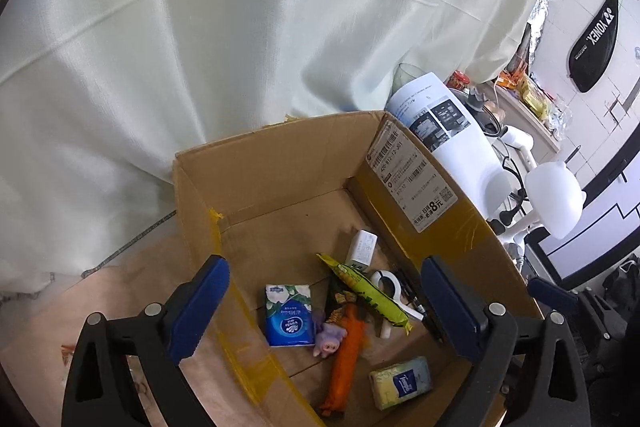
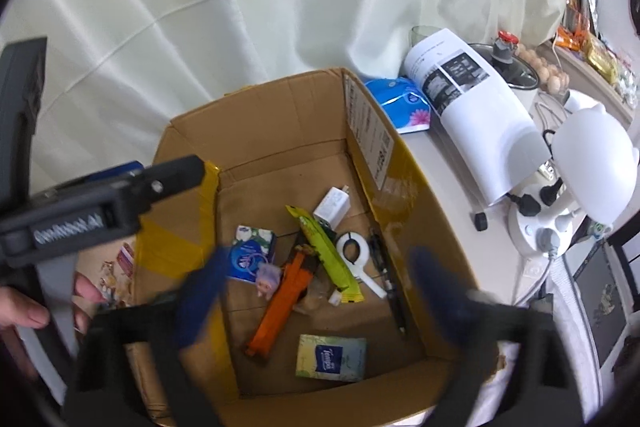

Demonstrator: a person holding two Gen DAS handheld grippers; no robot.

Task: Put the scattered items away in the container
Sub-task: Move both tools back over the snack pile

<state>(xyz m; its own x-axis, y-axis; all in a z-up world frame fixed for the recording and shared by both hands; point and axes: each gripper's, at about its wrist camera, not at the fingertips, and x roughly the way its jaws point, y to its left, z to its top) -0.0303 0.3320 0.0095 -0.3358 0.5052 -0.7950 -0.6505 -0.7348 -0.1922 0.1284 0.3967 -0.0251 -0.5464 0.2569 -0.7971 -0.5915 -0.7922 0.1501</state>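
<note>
An open cardboard box (image 1: 280, 135) (image 2: 256, 87) holds several items. On its floor lie a blue tissue pack (image 1: 288, 319) (image 2: 250, 255), a small purple pig toy (image 1: 329, 339) (image 2: 267, 279), an orange packet (image 1: 345, 359) (image 2: 280, 303), a green snack packet (image 1: 370, 289) (image 2: 324, 251), a white charger (image 1: 362, 251) (image 2: 333, 207), a white ring clip (image 1: 390, 283) (image 2: 354, 253), a black pen (image 2: 386, 275) and a yellow Tempo tissue pack (image 1: 400, 381) (image 2: 332, 357). Both grippers hover over the box, pointing down into it. My left gripper (image 1: 326, 309) is open and holds nothing. My right gripper (image 2: 320, 297), blurred, is open and holds nothing.
A white curtain (image 1: 200, 27) hangs behind the box. To the right are a rolled printed sheet (image 2: 472, 99), a blue tissue bag (image 2: 400, 103), a white lamp (image 2: 592, 163), a pot and eggs. The left gripper's black frame (image 2: 100, 211) and a hand (image 2: 24, 311) show at the left.
</note>
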